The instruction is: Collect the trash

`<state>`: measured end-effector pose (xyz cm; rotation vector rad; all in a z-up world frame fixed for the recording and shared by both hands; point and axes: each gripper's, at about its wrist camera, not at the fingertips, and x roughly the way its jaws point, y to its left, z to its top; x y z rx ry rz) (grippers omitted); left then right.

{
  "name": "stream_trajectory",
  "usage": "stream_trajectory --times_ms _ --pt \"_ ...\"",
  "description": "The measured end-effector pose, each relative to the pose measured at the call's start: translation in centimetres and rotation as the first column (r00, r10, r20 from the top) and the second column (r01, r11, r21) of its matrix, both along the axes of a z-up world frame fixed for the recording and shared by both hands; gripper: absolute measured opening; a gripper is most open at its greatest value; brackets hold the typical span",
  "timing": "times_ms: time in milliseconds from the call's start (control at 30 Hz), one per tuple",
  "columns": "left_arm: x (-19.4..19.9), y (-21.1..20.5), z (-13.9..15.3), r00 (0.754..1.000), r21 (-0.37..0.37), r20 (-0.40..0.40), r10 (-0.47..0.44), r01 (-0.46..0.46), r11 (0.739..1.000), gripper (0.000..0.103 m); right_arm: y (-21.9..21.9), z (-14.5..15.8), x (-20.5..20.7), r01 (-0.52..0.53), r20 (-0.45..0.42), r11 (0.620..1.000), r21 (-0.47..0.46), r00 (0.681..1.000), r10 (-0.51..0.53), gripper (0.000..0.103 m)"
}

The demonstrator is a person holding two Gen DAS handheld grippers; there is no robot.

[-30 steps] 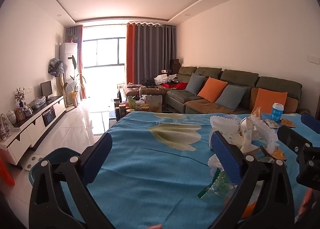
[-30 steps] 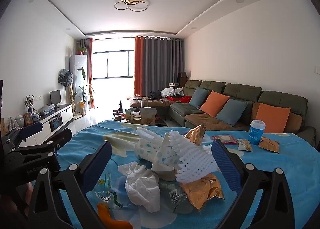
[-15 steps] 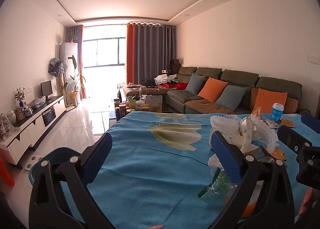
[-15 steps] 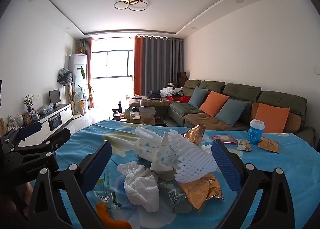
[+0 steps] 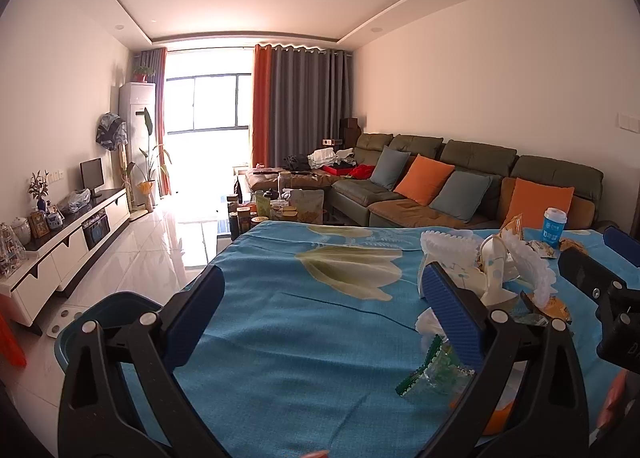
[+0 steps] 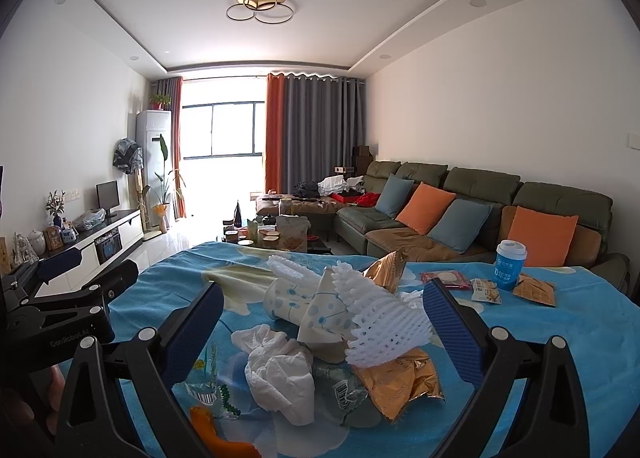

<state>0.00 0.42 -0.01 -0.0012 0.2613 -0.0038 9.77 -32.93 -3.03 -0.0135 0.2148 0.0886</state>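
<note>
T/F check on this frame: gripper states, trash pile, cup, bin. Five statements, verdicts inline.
1. Both grippers, left and right, are open and empty. True.
2. The blue paper cup lies tipped over. False: it stands upright.
3. The white foam fruit net rests on top of the trash pile. True.
4. The crumpled tissue is in the right jaws. False: it lies on the tablecloth.
5. A teal bin sits past the table's left edge. True.

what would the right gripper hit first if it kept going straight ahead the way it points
Probably the crumpled white tissue at the near edge of the trash pile, between the open right gripper fingers, with the white foam fruit net just behind; depth is hard to judge.
</note>
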Motion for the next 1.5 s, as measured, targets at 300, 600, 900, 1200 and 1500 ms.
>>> stream_trajectory --times_ms 300,600,900,1200,1500 --pt "-0.08 -0.03 0.16 1.0 -0.001 0.002 0.0 0.0 1.0 0.097 -0.12 0.15 -0.1 0.003 0.004 1.0 0.003 1.0 -0.003 0.096" --pt "-0.09 -0.08 0.15 1.0 0.001 0.003 0.001 -0.001 1.0 0.097 -0.09 0.3 -0.3 0.005 0.005 1.0 0.002 1.0 -0.005 0.096" --pt "-0.19 -0.09 0.2 1.0 0.001 0.005 0.0 0.0 1.0 0.097 -0.04 0.27 -0.33 0.006 0.007 1.0 0.002 1.0 -0.006 0.096" --pt "-0.24 -0.06 0.19 1.0 0.0 0.006 -0.002 0.002 1.0 0.097 0.0 0.19 -0.3 0.006 0.005 1.0 0.004 1.0 -0.006 0.096" --pt "-0.26 -0.08 0.14 1.0 0.001 0.006 -0.002 0.002 1.0 0.097 0.06 0.14 -0.37 0.007 0.003 1.0 0.005 1.0 -0.007 0.096"
